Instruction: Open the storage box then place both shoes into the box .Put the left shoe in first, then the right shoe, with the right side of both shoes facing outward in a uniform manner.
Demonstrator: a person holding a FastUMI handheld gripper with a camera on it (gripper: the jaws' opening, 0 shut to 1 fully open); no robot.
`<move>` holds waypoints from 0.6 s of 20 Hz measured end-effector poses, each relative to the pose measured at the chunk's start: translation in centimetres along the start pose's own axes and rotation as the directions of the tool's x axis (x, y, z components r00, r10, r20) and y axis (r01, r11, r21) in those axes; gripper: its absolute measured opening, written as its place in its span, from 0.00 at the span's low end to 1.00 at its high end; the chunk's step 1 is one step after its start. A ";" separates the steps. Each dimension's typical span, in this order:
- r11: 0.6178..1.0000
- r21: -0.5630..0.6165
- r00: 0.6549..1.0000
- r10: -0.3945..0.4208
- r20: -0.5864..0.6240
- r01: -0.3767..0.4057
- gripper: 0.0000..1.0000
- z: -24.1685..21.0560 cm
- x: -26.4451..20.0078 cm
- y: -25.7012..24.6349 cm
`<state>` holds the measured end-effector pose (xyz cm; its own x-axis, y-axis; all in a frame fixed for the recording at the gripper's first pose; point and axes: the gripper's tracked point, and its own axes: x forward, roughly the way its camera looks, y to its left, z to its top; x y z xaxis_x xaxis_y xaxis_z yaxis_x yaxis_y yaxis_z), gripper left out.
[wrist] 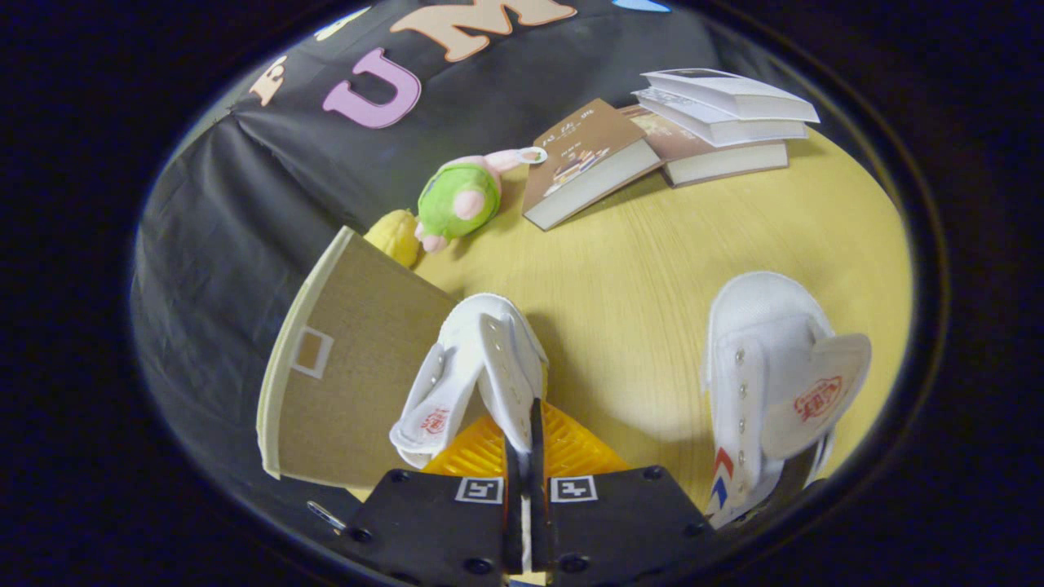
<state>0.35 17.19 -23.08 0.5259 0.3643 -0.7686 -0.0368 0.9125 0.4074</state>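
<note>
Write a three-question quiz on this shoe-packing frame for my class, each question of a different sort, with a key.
1. True or false: the gripper is shut on the upper of the white shoe it carries.
2. What stands to the left of the held shoe? A) a storage box with its lid raised B) a laptop C) a bowl
3. Fill in: the second shoe rests on the ____.

Key: 1 true; 2 A; 3 table.
</note>
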 end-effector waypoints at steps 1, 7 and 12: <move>0.999 0.021 1.000 0.026 -0.001 -0.026 0.07 0.2 -0.8 0.6; 0.987 0.073 0.989 0.136 0.058 -0.140 0.07 2.1 -5.9 4.0; 0.978 0.063 0.977 0.193 0.094 -0.199 0.07 3.4 -8.3 7.3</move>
<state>-1.39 20.18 -12.03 0.5865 0.5143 -0.6257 -0.0870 0.8080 0.5827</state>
